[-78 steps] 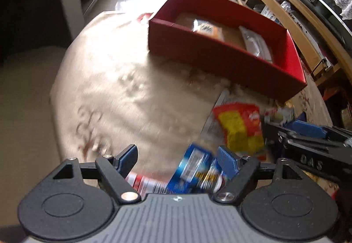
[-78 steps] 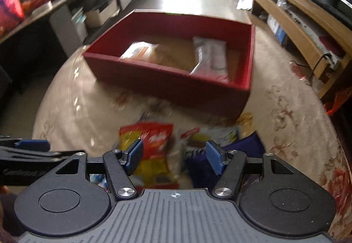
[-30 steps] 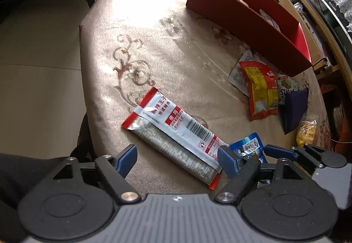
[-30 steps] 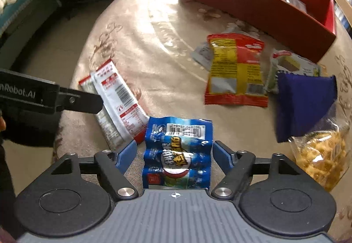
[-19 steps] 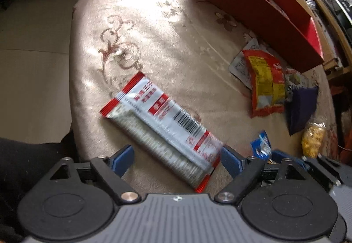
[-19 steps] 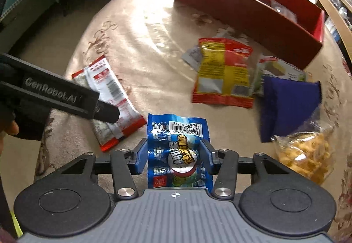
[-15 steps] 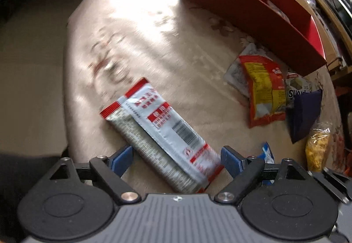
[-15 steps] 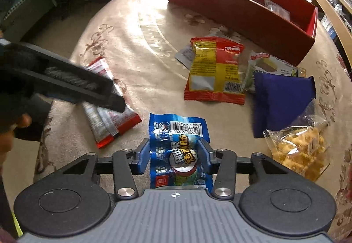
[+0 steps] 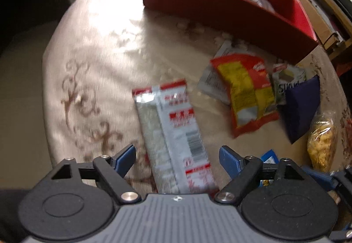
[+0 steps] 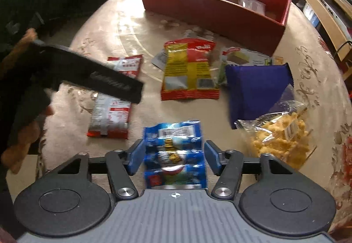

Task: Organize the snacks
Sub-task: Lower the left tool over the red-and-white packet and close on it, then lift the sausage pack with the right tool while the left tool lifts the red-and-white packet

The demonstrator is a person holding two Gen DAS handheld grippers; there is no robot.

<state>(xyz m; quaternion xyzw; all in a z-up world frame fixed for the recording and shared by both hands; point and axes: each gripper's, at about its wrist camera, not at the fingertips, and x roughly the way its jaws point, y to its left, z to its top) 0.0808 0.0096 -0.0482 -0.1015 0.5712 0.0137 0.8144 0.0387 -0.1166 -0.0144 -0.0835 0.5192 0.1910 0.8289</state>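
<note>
A long white-and-red packet (image 9: 173,139) lies on the beige tablecloth, running lengthwise between the fingers of my left gripper (image 9: 177,158). Those jaws are closing, but the pads stand clear of the packet. In the right wrist view a blue packet (image 10: 173,155) lies between the fingers of my right gripper (image 10: 173,158). Its jaws are opening and the pads sit just off the packet's edges. A corner of the blue packet (image 9: 268,155) also shows in the left wrist view. The red box (image 10: 209,12) stands at the far side with a few packets inside.
A red-and-yellow bag (image 10: 189,71), a green-and-white packet (image 10: 239,58), a dark blue pouch (image 10: 257,89) and a clear bag of yellow snacks (image 10: 279,139) lie to the right. The round table's edge (image 9: 50,89) curves close on the left. Wooden shelving (image 9: 319,16) runs behind the box.
My left gripper swung round over the long packet, which now lies lengthwise between its fingers. My right jaws pinched the blue packet half a second ago and have since spread apart.
</note>
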